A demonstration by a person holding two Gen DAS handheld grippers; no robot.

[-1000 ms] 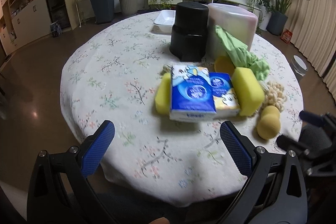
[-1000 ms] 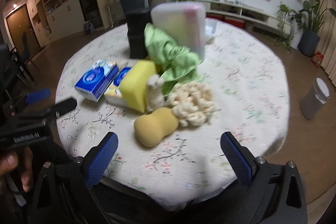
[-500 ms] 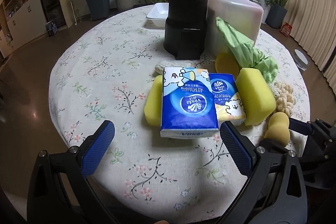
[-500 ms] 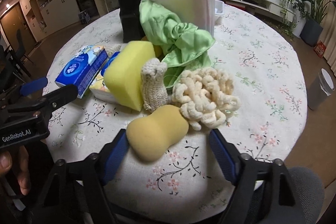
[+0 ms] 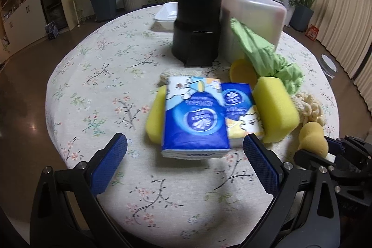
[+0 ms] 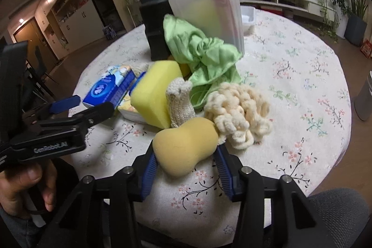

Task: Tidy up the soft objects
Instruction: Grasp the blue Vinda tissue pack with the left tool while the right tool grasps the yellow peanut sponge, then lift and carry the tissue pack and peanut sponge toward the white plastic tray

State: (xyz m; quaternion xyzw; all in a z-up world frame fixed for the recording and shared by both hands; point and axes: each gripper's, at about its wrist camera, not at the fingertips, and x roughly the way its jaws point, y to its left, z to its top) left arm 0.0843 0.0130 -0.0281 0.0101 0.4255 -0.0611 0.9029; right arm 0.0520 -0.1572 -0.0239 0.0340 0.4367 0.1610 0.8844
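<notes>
My right fingers [image 6: 184, 169] pinch the waist of the tan gourd-shaped sponge [image 6: 186, 144] at the tabletop [image 6: 290, 76] edge, nearest of the pile. My left fingers [image 5: 184, 160] stay wide, just short of the blue tissue pack [image 5: 195, 122], ready for it.

My right claw [image 6: 186, 169] has its blue pads on either side of the tan gourd-shaped sponge [image 6: 186, 145], touching it, on the floral tabletop [image 6: 302, 90]. Just behind the sponge I see a knitted beige piece [image 6: 180, 101], a cream looped scrubber [image 6: 237, 113], a yellow block sponge [image 6: 154, 94] and a crumpled green cloth [image 6: 204, 57]. My left claw [image 6: 76, 108] reaches in from the left, its tips beside the blue tissue pack [image 6: 109, 90].
</notes>
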